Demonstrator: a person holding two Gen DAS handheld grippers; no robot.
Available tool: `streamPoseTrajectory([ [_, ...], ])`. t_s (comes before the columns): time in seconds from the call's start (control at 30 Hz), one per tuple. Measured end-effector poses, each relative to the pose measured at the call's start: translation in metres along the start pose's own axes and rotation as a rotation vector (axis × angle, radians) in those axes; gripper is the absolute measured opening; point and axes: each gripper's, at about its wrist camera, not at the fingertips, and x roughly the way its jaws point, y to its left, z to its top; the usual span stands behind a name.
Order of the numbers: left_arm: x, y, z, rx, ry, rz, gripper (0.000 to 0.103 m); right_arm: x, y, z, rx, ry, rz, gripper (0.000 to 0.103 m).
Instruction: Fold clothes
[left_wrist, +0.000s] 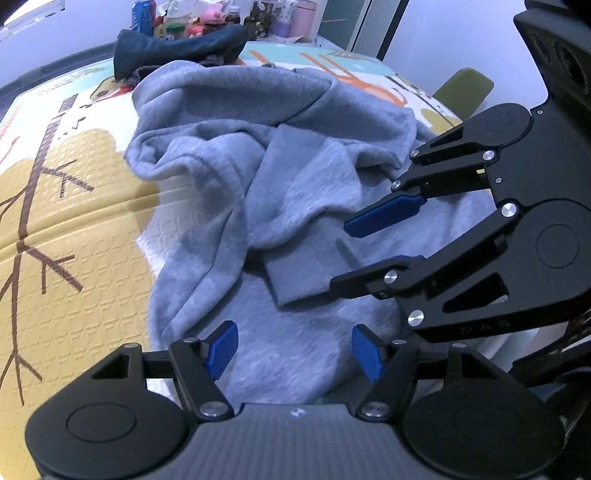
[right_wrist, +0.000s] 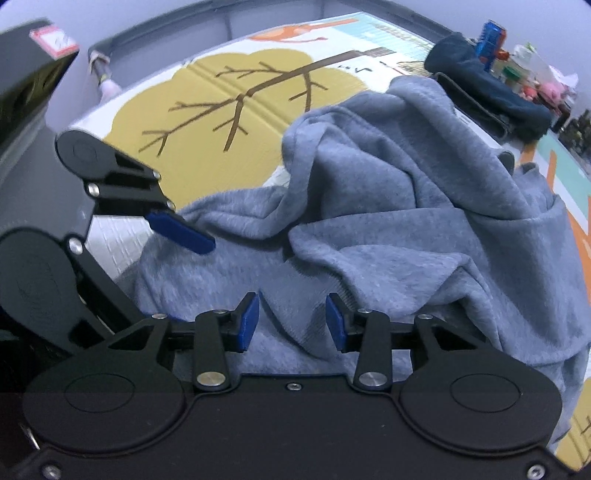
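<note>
Both tools, left tool (left_wrist: 293, 349) and right tool (right_wrist: 291, 321), hang spread over the grey hoodie (left_wrist: 258, 177), pinching nothing. It lies bunched on the play mat (left_wrist: 74, 240). Soft, floppy, maybe a bit heavy. Grab a thick edge or hem.

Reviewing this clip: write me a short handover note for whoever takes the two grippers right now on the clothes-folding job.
Left gripper: open, nothing between its pads, poised over the near part of the grey sweatshirt.
Right gripper: open, pads not pressing on cloth, close above a fold of the same sweatshirt.
Things: the sweatshirt lies crumpled in a heap on the printed mat; a dark garment sits bunched at the mat's far edge.
Done: no fold visible yet.
Left: spread the sweatshirt flat, fold it, then probably the dark garment.
</note>
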Motion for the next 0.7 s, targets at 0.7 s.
streamPoseTrajectory([
  [0.7,-0.002,0.003,-0.017,-0.036,0.017,0.006,0.073,0.041,0.025,-0.008,-0.227,0.038,-0.179,0.038],
])
